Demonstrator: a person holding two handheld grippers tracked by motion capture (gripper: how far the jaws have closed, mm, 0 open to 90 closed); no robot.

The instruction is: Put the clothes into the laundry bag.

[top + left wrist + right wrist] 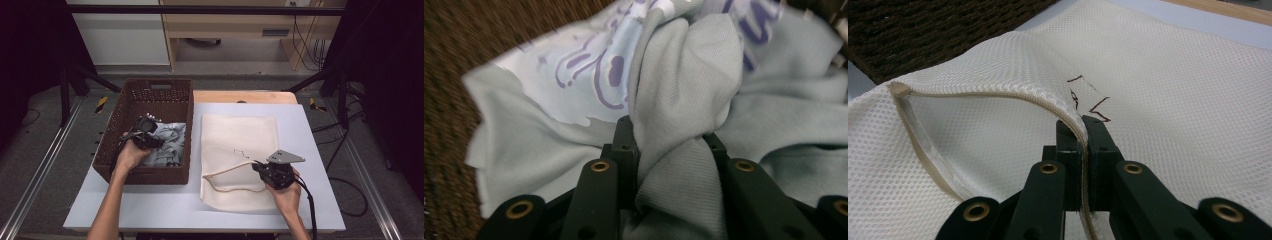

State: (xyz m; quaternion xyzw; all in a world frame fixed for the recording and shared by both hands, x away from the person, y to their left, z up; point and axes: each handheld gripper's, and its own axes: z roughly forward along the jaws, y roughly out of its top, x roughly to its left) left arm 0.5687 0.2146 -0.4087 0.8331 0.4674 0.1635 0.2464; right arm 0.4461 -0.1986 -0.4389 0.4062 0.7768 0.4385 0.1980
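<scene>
High view has the left gripper (150, 131) down inside the brown wicker basket (119, 120), nosed right into the pale grey-blue garment (172, 142) bunched at the basket's right side. From the left gripper view you can see a thick fold of that cloth sitting between the two black jaws, which are pinched in on it from both sides, so that's a grab on the fabric, with the purple print further out past the tips. Over on the other side, the right gripper (257, 166) sits at the near right part of the white mesh laundry bag (240, 132) lying flat on the table (310, 200), jaws clamped tight on the bag's zippered edge, lifting it so the mouth gapes open just off to their left.
</scene>
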